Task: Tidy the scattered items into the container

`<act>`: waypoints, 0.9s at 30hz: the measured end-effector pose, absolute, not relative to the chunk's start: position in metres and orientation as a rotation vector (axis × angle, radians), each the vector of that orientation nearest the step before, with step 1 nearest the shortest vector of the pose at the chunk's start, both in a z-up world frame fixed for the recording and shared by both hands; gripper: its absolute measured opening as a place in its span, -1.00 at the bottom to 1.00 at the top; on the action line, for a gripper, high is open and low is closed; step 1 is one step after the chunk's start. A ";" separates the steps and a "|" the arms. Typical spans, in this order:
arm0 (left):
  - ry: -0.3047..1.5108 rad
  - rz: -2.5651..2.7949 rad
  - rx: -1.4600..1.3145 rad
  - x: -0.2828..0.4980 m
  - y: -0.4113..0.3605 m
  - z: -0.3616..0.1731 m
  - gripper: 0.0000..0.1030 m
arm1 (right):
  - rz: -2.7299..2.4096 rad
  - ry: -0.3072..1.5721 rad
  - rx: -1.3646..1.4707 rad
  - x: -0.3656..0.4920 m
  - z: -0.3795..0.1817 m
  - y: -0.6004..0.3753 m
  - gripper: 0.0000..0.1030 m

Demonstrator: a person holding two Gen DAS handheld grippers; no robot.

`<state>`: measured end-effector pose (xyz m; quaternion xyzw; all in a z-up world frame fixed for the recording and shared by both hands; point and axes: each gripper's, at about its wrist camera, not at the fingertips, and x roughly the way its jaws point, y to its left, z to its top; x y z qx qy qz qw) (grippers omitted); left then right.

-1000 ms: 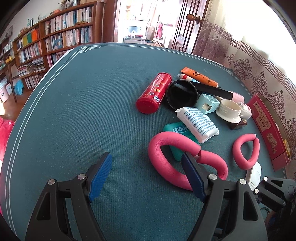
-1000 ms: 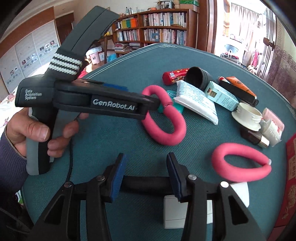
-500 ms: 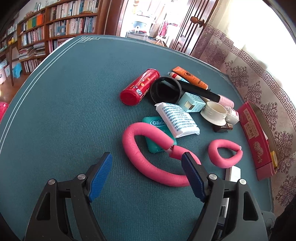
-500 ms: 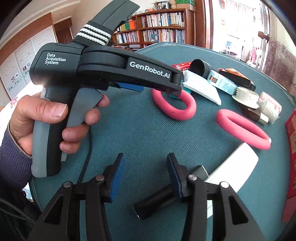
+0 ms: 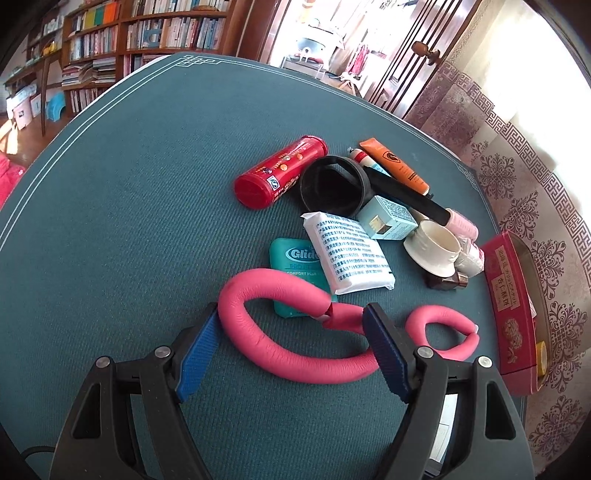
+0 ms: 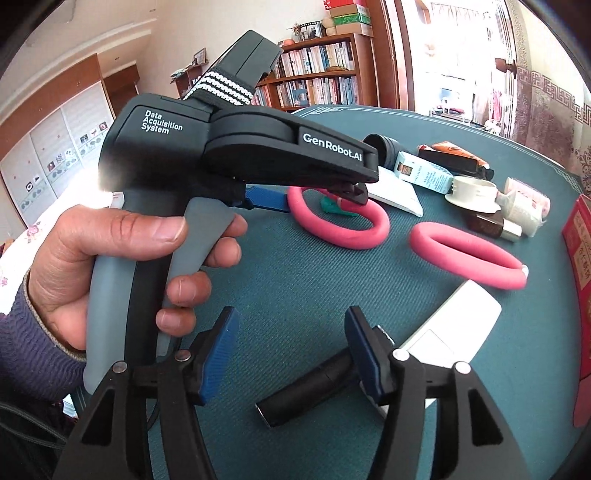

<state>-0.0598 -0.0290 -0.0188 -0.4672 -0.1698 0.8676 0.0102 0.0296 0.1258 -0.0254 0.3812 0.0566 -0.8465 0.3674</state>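
Observation:
My left gripper (image 5: pixel 291 350) is open, its blue pads on either side of a big pink foam loop (image 5: pixel 280 350) on the green table; it shows from the side in the right wrist view (image 6: pixel 306 192). My right gripper (image 6: pixel 291 358) is open and empty above the table. A smaller pink loop (image 5: pixel 443 334) (image 6: pixel 465 254) lies to the right. Scattered items: red can (image 5: pixel 280 173), black cup (image 5: pixel 332 184), white packet (image 5: pixel 351 258), teal floss case (image 5: pixel 295 266), orange tube (image 5: pixel 395 166), white jar (image 5: pixel 436 247). The red box container (image 5: pixel 513 314) stands at the right edge.
A white remote (image 6: pixel 450 328) and a black cylinder (image 6: pixel 306 391) lie near my right gripper. A teal carton (image 5: pixel 388 218) and brown bottle (image 5: pixel 447 282) sit in the pile. Bookshelves (image 5: pixel 147 33) stand behind the table (image 5: pixel 129 203).
My left gripper has moved forward and down so the big pink loop now sits between its pads. The right view has swung; the remote and black cylinder show beside its right finger.

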 end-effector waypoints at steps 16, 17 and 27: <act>-0.349 2.726 -1.436 -0.061 -0.037 -0.021 0.55 | -2.197 0.162 0.971 0.032 -0.024 0.125 0.34; -0.290 2.724 -1.432 -0.057 -0.037 -0.022 0.55 | -2.198 0.167 0.971 0.033 -0.023 0.125 0.34; 0.062 2.566 -1.332 -0.012 -0.027 -0.022 0.55 | -2.228 0.194 1.001 0.042 -0.021 0.132 0.38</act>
